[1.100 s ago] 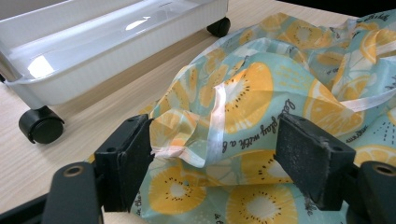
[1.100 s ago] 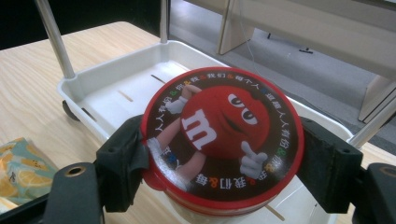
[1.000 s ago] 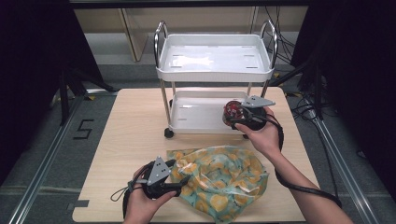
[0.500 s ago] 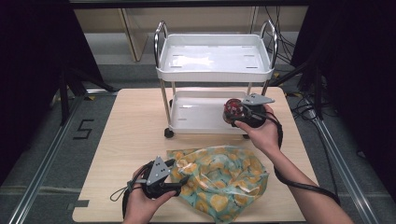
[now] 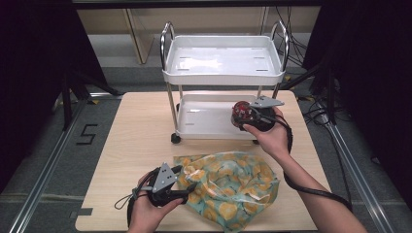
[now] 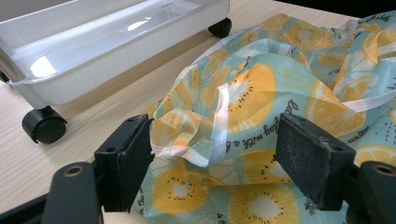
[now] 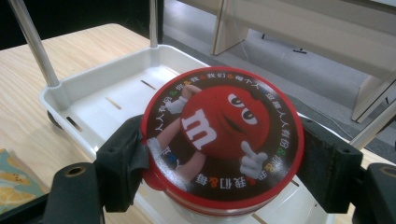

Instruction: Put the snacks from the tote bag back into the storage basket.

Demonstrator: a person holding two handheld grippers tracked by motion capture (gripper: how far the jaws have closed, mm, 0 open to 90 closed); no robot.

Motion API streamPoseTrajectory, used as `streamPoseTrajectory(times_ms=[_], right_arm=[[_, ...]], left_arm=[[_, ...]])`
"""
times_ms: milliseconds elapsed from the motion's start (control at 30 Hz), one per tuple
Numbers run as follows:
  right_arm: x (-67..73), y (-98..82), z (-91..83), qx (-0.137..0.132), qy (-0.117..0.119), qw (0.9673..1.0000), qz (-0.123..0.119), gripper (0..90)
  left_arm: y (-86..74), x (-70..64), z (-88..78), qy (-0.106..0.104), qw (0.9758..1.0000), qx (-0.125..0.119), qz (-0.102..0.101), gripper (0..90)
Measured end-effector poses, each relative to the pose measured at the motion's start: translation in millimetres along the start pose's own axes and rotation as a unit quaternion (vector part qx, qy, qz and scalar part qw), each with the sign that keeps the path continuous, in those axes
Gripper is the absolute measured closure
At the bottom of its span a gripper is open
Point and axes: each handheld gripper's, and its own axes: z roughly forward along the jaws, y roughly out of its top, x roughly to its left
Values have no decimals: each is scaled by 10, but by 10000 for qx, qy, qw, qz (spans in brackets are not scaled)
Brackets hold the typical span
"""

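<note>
A round red candy tin (image 7: pixel 224 130) with a cartoon lid is clamped between the jaws of my right gripper (image 7: pixel 222 158). In the high view this tin (image 5: pixel 240 112) hangs over the right end of the cart's lower tray (image 5: pixel 204 119), held by the right gripper (image 5: pixel 244 116). A teal plastic bag (image 5: pixel 228 187) printed with orange slices lies crumpled on the table's near half. My left gripper (image 5: pixel 187 187) rests at the bag's left edge. Its jaws stand open around a fold of the bag (image 6: pixel 261 93); the right pad (image 6: pixel 303 158) is apart from it.
A white two-tier cart (image 5: pixel 223 77) on black castors (image 6: pixel 44 126) stands at the back of the wooden table (image 5: pixel 136 141). Chrome posts (image 7: pixel 32 42) rise at its corners. Dark floor and metal rails flank the table.
</note>
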Motion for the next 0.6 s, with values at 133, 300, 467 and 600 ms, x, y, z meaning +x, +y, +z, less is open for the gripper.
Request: streamPoseTrajectory(times_ms=[133,300,467,600], right_arm=[[-5,4,20,-21,-46,9999,-90,262],[13,2,49,-83,-57,9999,-68,262],[24,3,76,-44,-8,10000,-51,262],[34,-3,112,-63,-55,9999,-94,262]], left_arm=[[2,10,-2,7,10000,-10,52,262],[4,16,-1,-8,9999,0,114,262],[2,20,-2,-2,9999,-4,115,262],[3,23,-3,-25,9999,-19,121,262]])
